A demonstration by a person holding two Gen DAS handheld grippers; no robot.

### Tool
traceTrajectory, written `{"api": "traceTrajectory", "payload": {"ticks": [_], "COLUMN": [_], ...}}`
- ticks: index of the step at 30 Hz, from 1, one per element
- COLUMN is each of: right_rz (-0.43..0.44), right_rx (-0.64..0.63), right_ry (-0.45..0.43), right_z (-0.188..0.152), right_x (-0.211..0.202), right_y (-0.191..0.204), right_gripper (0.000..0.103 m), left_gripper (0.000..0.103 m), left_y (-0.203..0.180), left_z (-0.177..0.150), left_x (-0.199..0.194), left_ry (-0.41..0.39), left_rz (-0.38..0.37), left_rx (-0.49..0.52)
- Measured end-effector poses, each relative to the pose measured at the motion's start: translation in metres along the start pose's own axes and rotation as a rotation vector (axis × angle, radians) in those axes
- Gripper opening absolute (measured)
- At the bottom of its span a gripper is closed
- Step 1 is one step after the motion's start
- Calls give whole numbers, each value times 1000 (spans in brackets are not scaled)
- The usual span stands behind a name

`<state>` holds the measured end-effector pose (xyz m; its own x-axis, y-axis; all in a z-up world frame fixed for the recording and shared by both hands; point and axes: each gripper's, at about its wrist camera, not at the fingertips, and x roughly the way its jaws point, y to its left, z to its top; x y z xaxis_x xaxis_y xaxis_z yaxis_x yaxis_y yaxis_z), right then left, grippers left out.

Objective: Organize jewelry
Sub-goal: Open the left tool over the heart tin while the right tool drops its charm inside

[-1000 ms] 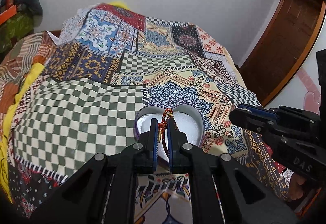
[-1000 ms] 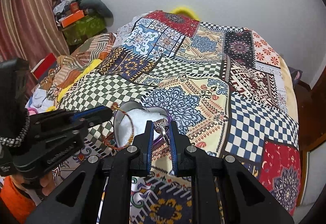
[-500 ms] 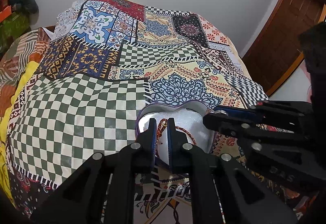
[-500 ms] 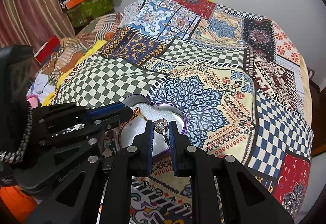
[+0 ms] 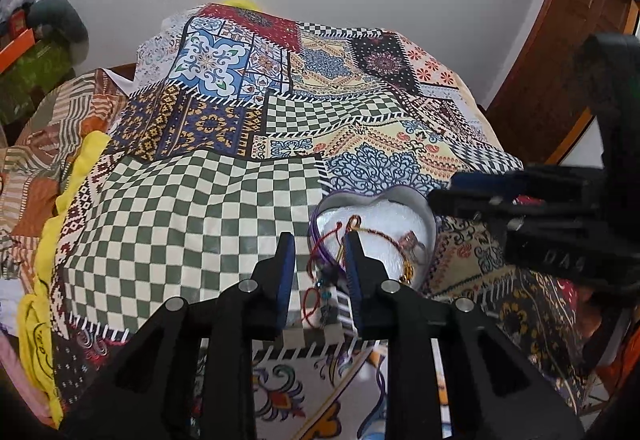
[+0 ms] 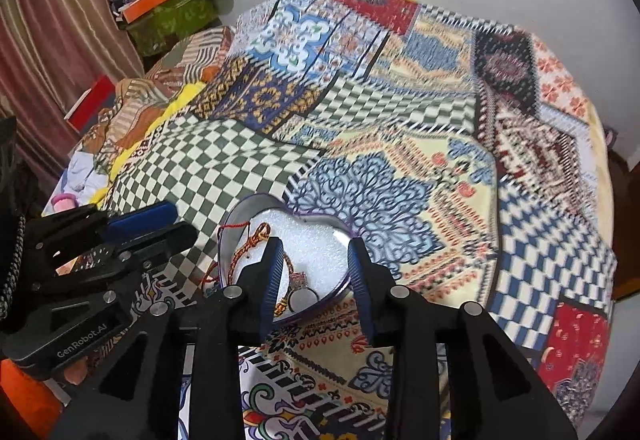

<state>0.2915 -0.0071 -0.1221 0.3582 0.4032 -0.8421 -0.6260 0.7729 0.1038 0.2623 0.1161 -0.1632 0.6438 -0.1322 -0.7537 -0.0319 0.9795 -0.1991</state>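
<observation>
A heart-shaped tin [image 5: 426,214] [image 6: 236,218] with a white foam lining sits on the patchwork bedspread. A red and gold thread bracelet [image 5: 374,234] [image 6: 248,248] lies in it and hangs over its near left rim. A silver ring [image 5: 412,240] [image 6: 298,280] lies on the foam near the front. My left gripper [image 5: 320,260] is open and empty, just left of and above the tin. My right gripper [image 6: 314,264] is open and empty, straddling the tin's front part. Each gripper shows in the other's view, the right [image 5: 520,200] and the left [image 6: 132,228].
The patchwork bedspread [image 5: 192,216] [image 6: 400,128] covers the bed. Folded clothes and a yellow cloth [image 5: 52,168] lie along the left edge. Boxes and bags [image 6: 168,4] are stacked at the far left by a curtain. A wooden door [image 5: 560,52] stands at the right.
Both grippers have opened. The bracelet has dropped from the left gripper into the tin and the ring from the right gripper onto the foam. Both grippers pulled back slightly.
</observation>
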Motion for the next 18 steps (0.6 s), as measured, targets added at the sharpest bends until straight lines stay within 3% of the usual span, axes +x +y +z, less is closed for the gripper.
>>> {"api": "traceTrajectory", "payload": {"ticks": [9, 13, 18], "right_rz": [-54, -74, -111], "right_rx": [23, 41, 40], "right_ry": [-95, -123, -132], "right_z": [-20, -39, -64], "right_x": [-50, -69, -81], "right_y": [-4, -6, -5], "right_gripper": [31, 41, 42], "left_gripper": [28, 31, 32], "left_y": [-21, -33, -47], "left_z": [-19, -29, -44], "left_x": [-31, -43, -50], "left_ry": [-5, -6, 10], "left_rz": [-22, -43, -59], "left_rx": [57, 76, 98]}}
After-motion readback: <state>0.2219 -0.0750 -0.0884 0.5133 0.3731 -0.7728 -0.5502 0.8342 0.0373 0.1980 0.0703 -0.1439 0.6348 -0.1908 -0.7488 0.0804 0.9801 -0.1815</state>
